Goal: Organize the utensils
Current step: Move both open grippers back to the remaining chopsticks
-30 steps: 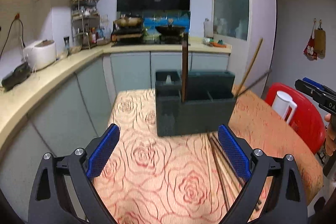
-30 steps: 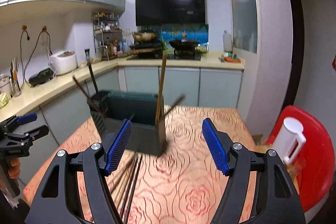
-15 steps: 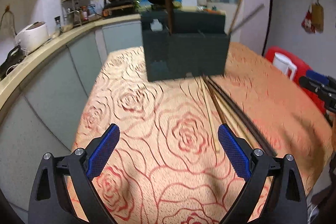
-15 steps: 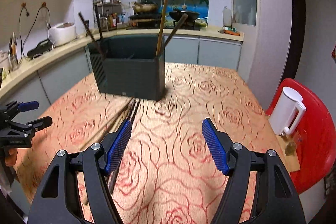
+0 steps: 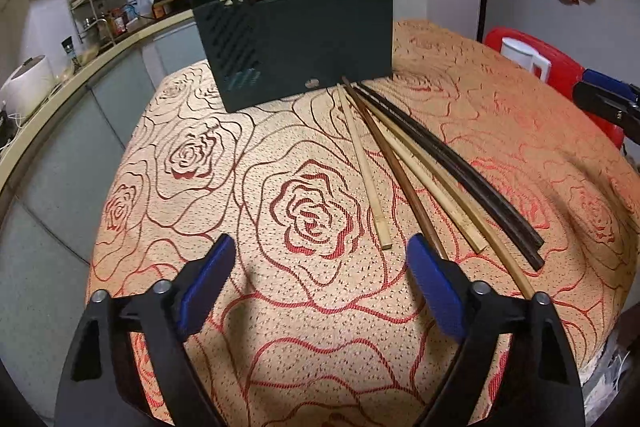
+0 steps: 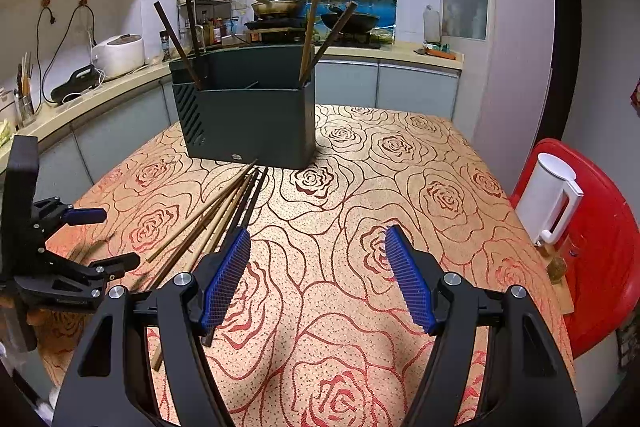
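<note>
Four chopsticks already stand in the dark holder (image 6: 248, 123), but a bundle of loose chopsticks (image 5: 420, 171) lies on the tabletop (image 5: 280, 307) just before it. The left claw (image 5: 320, 291), its jaws just closing a little with nothing between them, hovers beside their near ends. The right claw (image 6: 318, 283) is released and empty, so most sorting is left.

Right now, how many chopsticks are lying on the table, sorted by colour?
Light bamboo chopsticks: 3
Brown chopstick: 1
Black chopsticks: 2
Total: 6
</note>
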